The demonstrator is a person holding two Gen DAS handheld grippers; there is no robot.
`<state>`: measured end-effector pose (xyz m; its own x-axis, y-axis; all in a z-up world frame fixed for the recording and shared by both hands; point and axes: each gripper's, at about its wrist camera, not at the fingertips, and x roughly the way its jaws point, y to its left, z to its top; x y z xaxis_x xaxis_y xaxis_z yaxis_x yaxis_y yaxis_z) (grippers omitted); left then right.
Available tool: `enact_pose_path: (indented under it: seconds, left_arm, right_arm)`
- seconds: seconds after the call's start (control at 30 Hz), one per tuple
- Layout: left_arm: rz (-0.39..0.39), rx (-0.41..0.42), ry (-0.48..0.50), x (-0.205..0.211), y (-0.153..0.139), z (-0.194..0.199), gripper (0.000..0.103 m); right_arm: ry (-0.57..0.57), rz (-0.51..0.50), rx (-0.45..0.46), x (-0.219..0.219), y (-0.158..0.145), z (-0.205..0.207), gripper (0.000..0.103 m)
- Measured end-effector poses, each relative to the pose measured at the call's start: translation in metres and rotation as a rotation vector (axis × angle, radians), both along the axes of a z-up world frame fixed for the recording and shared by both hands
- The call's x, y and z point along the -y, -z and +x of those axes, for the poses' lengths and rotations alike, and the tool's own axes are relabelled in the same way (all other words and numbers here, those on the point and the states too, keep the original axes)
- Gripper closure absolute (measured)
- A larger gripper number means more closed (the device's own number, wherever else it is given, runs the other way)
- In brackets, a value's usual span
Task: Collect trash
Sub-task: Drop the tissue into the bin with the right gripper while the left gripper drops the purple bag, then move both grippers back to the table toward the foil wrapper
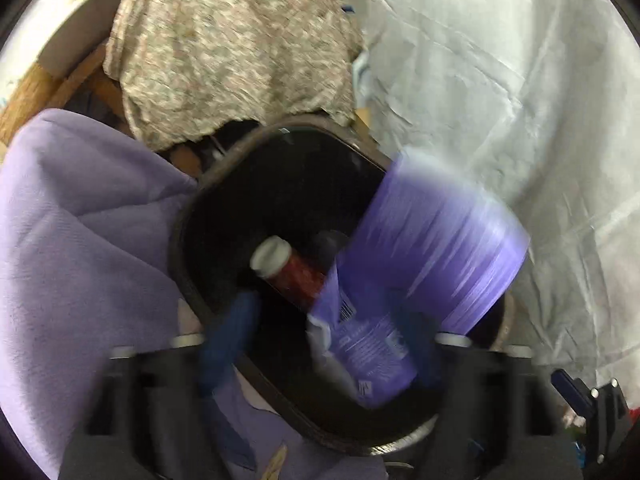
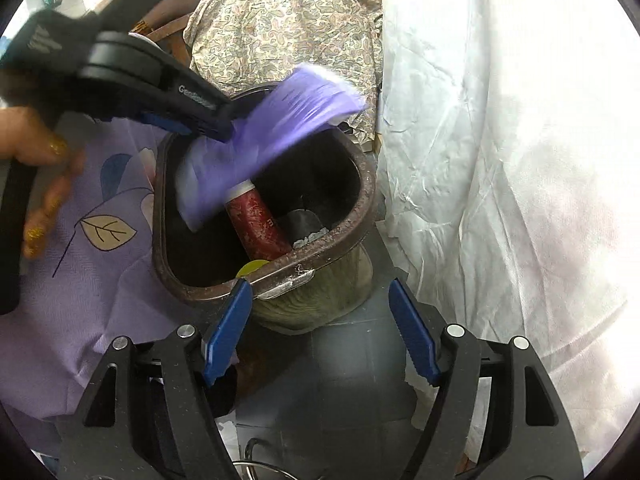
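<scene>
A dark bin with a brown rim (image 1: pixel 188 216) (image 2: pixel 362 208) stands on the floor between draped cloths. Inside it lie a red can with a white top (image 1: pixel 288 272) (image 2: pixel 256 220), a yellow lid (image 2: pixel 252 268) and a dark lump (image 2: pixel 304 220). My left gripper (image 1: pixel 332 312) (image 2: pixel 216 124) hangs over the bin's mouth with its jaws wide apart. A blurred purple packet (image 1: pixel 420 248) (image 2: pixel 280 120) sits between its fingers, clear of the left finger (image 1: pixel 228 340), slanting into the bin. My right gripper (image 2: pixel 319 286) stands open and empty just in front of the bin's near rim.
A purple cloth with a leaf print (image 1: pixel 80 220) (image 2: pixel 100 240) lies left of the bin. A paisley cloth (image 1: pixel 232 48) (image 2: pixel 288 20) hangs behind it, and a white sheet (image 1: pixel 500 80) (image 2: pixel 500 160) covers the right side. A person's hand (image 2: pixel 40 168) holds the left gripper.
</scene>
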<state>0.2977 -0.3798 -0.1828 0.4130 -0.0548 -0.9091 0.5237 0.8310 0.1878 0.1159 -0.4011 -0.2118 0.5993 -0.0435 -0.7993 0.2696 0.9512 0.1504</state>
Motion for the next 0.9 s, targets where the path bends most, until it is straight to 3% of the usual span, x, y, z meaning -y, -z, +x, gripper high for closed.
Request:
enact_pose_path:
  seconds: [0.23, 0.3, 0.37, 0.57, 0.9]
  left_arm:
    - [-0.029, 0.034, 0.039, 0.006, -0.009, -0.005, 0.013]
    - [-0.080, 0.042, 0.040, 0.004, -0.018, -0.006, 0.013]
    - [-0.132, 0.058, 0.035, 0.003, -0.030, -0.007, 0.011]
    - [-0.251, 0.094, 0.049, -0.006, -0.066, -0.020, 0.008]
    - [-0.429, 0.159, 0.023, -0.093, -0.124, -0.053, 0.006]
  right_arm:
    - [0.011, 0.008, 0.009, 0.003, 0.000, -0.003, 0.032]
    - [0.013, 0.008, 0.011, 0.004, -0.001, -0.005, 0.032]
    - [0.017, 0.006, 0.014, 0.003, -0.003, -0.008, 0.023]
    - [0.018, 0.000, 0.025, 0.000, -0.010, -0.008, 0.022]
    - [0.012, -0.014, 0.069, -0.007, -0.036, -0.004, 0.021]
